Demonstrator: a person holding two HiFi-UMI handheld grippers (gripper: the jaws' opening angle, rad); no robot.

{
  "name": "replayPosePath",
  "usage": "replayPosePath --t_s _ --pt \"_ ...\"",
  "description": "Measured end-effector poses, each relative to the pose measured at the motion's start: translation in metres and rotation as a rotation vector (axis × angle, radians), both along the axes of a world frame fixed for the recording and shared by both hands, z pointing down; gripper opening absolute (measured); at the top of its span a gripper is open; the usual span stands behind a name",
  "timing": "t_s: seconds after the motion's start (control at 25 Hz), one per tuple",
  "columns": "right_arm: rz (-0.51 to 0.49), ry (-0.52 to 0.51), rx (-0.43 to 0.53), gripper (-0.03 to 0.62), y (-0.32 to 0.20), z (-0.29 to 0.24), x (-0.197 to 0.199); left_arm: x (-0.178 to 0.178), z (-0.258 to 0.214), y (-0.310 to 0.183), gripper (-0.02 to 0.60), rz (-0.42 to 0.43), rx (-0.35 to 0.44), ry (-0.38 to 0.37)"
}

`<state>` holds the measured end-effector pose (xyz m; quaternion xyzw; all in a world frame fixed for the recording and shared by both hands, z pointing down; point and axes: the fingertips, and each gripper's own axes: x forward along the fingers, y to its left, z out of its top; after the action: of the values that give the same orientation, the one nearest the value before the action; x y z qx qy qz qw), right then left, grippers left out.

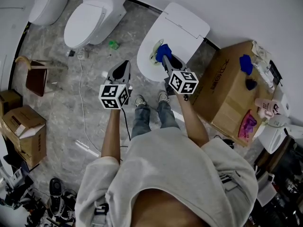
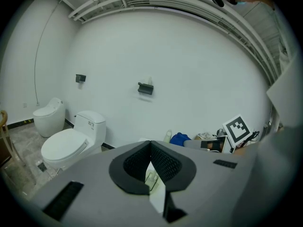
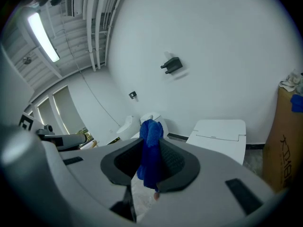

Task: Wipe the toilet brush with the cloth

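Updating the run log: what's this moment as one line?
left claw: shut, empty | right claw: shut on blue cloth | place: at white toilet

The cloth (image 1: 163, 51) is blue, soft and bunched up. It is pinched in the right gripper (image 1: 165, 59), in the upper middle. The pale toilet brush (image 1: 154, 53) sits just left, hard to see.

Person: pale grey short-sleeved T-shirt (image 1: 176, 174), blue jeans (image 1: 140, 120), pale sneakers (image 1: 140, 101). Left gripper (image 1: 124, 66) and right gripper (image 1: 167, 60): grey shells, black ribbed pads (image 2: 168, 164), each bearing a cube (image 1: 114, 96) with black-and-white square markers. A thin dark cable (image 1: 127, 126) hangs from the left one.
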<state>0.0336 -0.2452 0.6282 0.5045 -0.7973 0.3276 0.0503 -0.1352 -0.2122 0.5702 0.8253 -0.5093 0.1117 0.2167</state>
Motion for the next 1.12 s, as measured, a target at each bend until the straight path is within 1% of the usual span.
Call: replayPosePath --t_s 0.32,0.8,1.12 --pt "-0.046 0.029 -0.06 0.102 -0.001 0.029 -0.014 -0.007 0.004 0.0 0.018 -0.013 -0.011 -0.003" --pt "-0.109 0.1 -0.185 0.101 -0.002 0.089 -0.027 -0.034 0.009 0.002 0.018 -0.058 -0.03 -0.016" --pt "-0.158 0.178 -0.278 0.103 0.002 0.131 -0.027 -0.039 0.01 0.001 0.018 -0.063 -0.033 -0.018"
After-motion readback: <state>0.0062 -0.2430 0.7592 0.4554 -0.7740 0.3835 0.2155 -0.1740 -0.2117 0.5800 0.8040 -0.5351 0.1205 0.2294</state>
